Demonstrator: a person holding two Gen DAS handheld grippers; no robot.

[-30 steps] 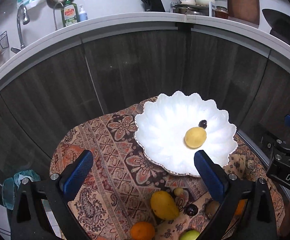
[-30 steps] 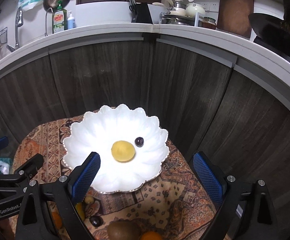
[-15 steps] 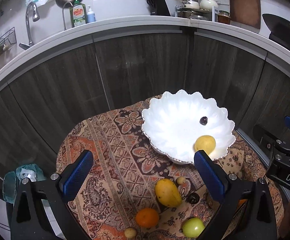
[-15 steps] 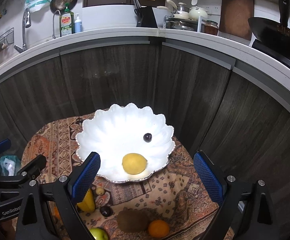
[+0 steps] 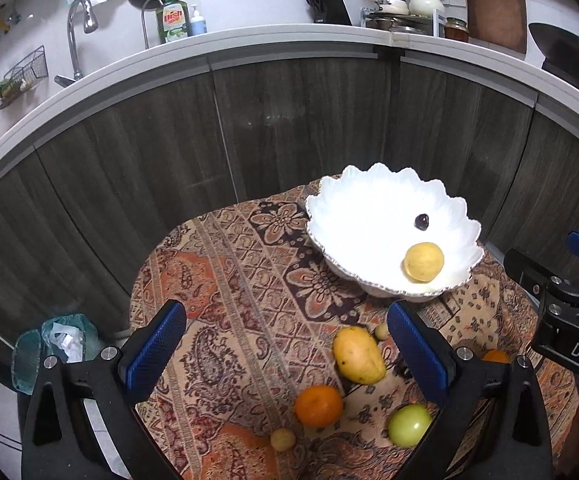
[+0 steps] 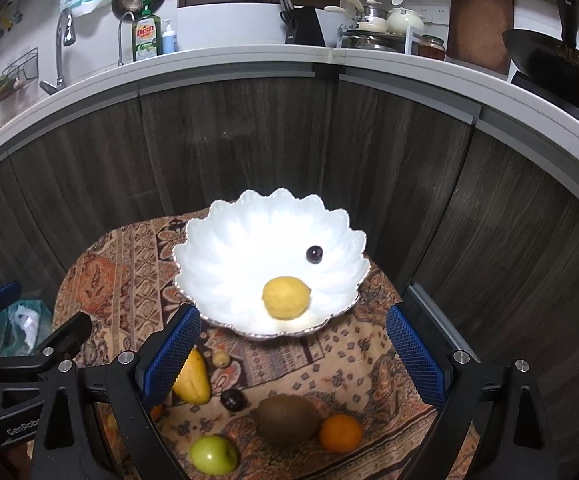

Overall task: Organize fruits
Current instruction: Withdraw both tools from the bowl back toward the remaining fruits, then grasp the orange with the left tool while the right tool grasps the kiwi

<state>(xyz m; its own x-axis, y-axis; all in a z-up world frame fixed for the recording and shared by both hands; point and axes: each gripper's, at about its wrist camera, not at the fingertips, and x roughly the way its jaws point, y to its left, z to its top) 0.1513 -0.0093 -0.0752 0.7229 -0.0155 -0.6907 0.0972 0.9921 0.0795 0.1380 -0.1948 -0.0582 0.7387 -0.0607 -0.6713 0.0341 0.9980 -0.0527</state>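
On rug [image 5: 249,300]: mango [image 5: 359,356], orange [image 5: 318,405], green apple [image 5: 409,425] | bowl [image 5: 353,216]: lemon [image 5: 424,261] | left gripper [image 5: 285,350], right gripper [image 6: 292,354] both apart, empty

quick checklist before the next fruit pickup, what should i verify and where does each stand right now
1. Left gripper open and empty: ok.
2. Right gripper open and empty: ok.
3. White bowl has room: ok, it holds only a lemon and a dark grape.
4. Loose fruit within view on the cloth: ok, mango, orange, green apple, kiwi.
5. Kiwi free to grasp: not ok, a second orange sits against it.
6. Bowl stable on the patterned cloth: cannot tell, its base is hidden.
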